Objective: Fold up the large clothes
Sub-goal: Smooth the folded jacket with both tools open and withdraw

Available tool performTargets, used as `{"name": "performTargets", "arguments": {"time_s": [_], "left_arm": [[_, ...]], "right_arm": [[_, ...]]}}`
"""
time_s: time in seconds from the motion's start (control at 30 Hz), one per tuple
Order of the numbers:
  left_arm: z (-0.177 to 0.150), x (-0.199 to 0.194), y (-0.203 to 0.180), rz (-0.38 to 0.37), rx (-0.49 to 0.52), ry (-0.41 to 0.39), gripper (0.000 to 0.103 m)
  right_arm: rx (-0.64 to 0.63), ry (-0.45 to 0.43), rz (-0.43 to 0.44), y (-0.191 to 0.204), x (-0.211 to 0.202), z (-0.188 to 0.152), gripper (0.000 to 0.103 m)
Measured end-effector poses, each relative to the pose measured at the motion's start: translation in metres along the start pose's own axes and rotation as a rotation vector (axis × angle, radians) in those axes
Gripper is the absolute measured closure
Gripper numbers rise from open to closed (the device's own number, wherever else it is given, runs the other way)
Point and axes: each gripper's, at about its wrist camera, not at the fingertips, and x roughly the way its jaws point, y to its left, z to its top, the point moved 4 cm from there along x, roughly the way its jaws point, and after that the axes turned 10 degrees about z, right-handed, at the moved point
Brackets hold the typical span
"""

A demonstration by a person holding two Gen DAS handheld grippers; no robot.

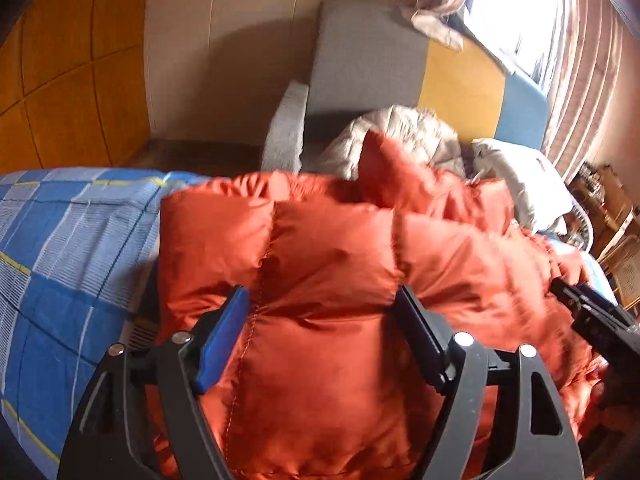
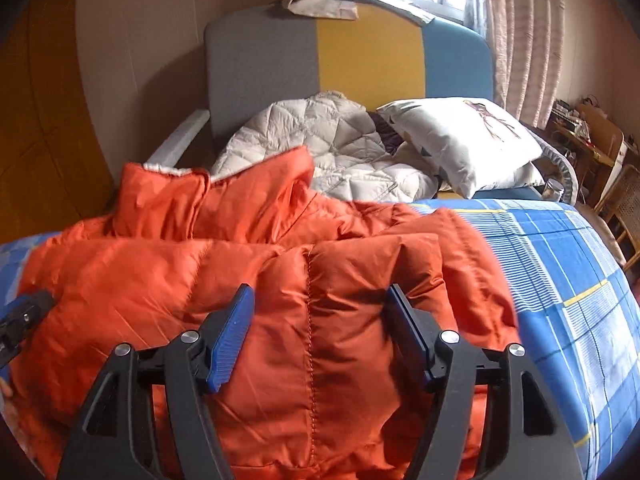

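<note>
Orange jacket (image 2: 248, 280) near bedspread (image 2: 568, 280) edge

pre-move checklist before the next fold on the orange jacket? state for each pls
1. Left gripper open, nothing pinched: ok.
2. Right gripper open, pads off the fabric: ok.
3. Orange jacket lying on the blue checked bedsheet: ok.
4. Jacket flat: not ok, collar stands up and panels are puffed.
5. Grippers apart from each other: ok.
6. Near hem position: cannot tell, hidden below both grippers.
</note>
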Motion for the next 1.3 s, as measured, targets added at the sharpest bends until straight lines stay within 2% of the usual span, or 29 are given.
{"name": "performTargets", "arguments": {"time_s": [0.2,0.5,0.63,0.7,0.77,0.87,0.97,1.3], "left_arm": [[-0.015,0.016,0.003,0.000,0.000,0.007,0.028],[-0.019,0.031,0.004,0.013,-0.002,0.039,0.028],[-0.018,0.025,0.001,0.048,0.022,0.032,0.028],[-0.014,0.011,-0.005,0.079,0.052,-0.004,0.031],[-0.008,-0.008,-0.017,0.047,0.063,-0.056,0.031],[-0.002,-0.017,-0.039,-0.006,0.101,-0.079,0.030],[-0.010,0.002,-0.061,-0.010,0.178,-0.042,0.029],[-0.021,0.031,-0.052,-0.038,0.124,0.020,0.026]], "right_arm": [[-0.054,0.007,-0.006,0.003,0.015,-0.014,0.032],[-0.024,0.066,0.030,-0.003,0.038,-0.026,0.032],[-0.017,0.079,0.036,-0.004,0.040,-0.028,0.032],[-0.013,0.080,0.038,-0.005,0.040,-0.028,0.032],[-0.016,0.078,0.034,-0.002,0.039,-0.029,0.031],[-0.014,0.075,0.038,-0.001,0.038,-0.029,0.031],[-0.011,0.071,0.036,-0.002,0.038,-0.029,0.031],[-0.011,0.069,0.035,-0.004,0.039,-0.029,0.031]]}}
